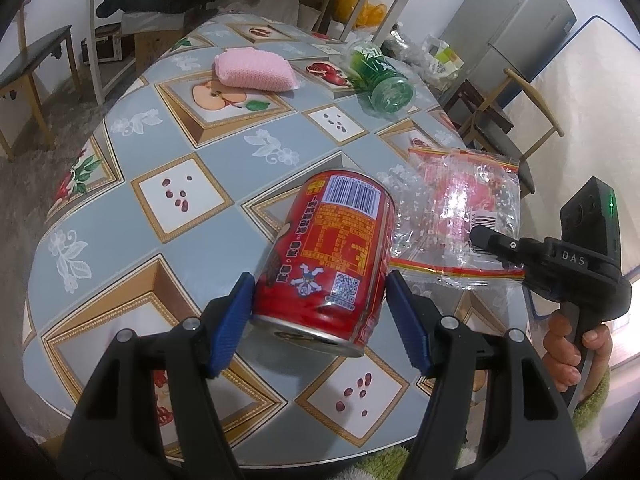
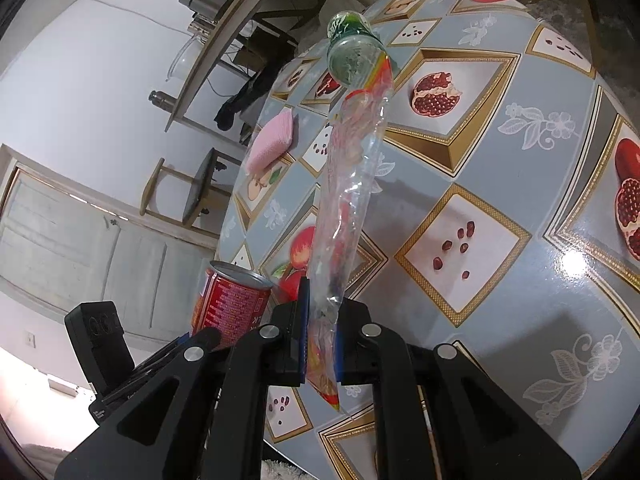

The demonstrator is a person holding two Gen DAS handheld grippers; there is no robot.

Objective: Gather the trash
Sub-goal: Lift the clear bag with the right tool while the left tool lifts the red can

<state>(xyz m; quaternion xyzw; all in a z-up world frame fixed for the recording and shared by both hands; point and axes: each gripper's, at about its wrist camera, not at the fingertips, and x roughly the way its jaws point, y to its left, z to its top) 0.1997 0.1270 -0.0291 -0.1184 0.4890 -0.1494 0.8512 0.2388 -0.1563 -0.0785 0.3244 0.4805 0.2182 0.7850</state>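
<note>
My left gripper (image 1: 320, 312) is shut on a red drink can (image 1: 326, 256), held tilted just above the table; the can also shows in the right wrist view (image 2: 230, 300). My right gripper (image 2: 322, 344) is shut on a clear plastic wrapper with red print (image 2: 344, 200), held edge-on above the table; the wrapper (image 1: 460, 208) and the right gripper (image 1: 496, 244) show at the right of the left wrist view. A green plastic bottle (image 1: 380, 76) lies on its side at the far end of the table, also seen in the right wrist view (image 2: 352, 52).
The table has a fruit-patterned cloth (image 1: 192, 200). A pink sponge (image 1: 252, 70) lies on it at the far side, also in the right wrist view (image 2: 272, 142). Wooden chairs (image 1: 504, 120), a stool (image 1: 28, 80), a fridge (image 1: 508, 16) and shelves with clutter surround the table.
</note>
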